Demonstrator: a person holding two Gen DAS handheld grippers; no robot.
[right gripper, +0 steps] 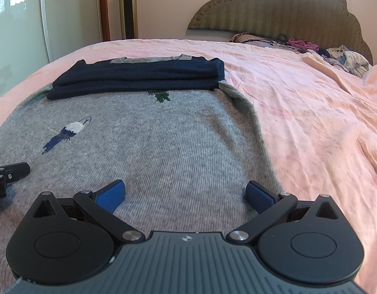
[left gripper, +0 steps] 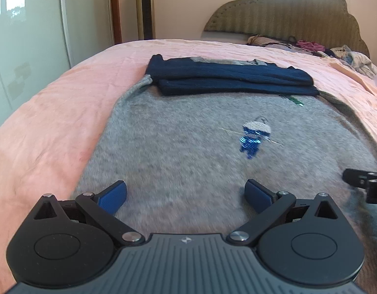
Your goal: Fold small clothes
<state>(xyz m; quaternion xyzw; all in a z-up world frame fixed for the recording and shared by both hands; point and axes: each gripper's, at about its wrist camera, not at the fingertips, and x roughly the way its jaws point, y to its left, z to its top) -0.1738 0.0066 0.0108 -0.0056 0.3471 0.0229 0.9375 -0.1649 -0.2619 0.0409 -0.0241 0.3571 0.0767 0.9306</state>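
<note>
A small grey knit sweater (left gripper: 178,132) (right gripper: 164,132) lies flat on the pink bed, with its navy sleeves (left gripper: 227,78) (right gripper: 139,78) folded across its far end. Small embroidered figures mark its front: a blue one (left gripper: 253,137) (right gripper: 63,133) and a green one (right gripper: 160,96). My left gripper (left gripper: 185,193) hovers open over the sweater's near left part, nothing between its blue pads. My right gripper (right gripper: 185,193) hovers open over the near right part, its right pad close to the sweater's side edge. Each gripper shows at the edge of the other's view.
The pink bedsheet (left gripper: 48,127) (right gripper: 311,112) spreads wide on both sides of the sweater. A heap of other clothes (left gripper: 347,56) (right gripper: 340,56) lies by the padded headboard (right gripper: 281,9). A wardrobe (left gripper: 24,36) and a tall tower fan (left gripper: 145,7) stand beyond the bed's left side.
</note>
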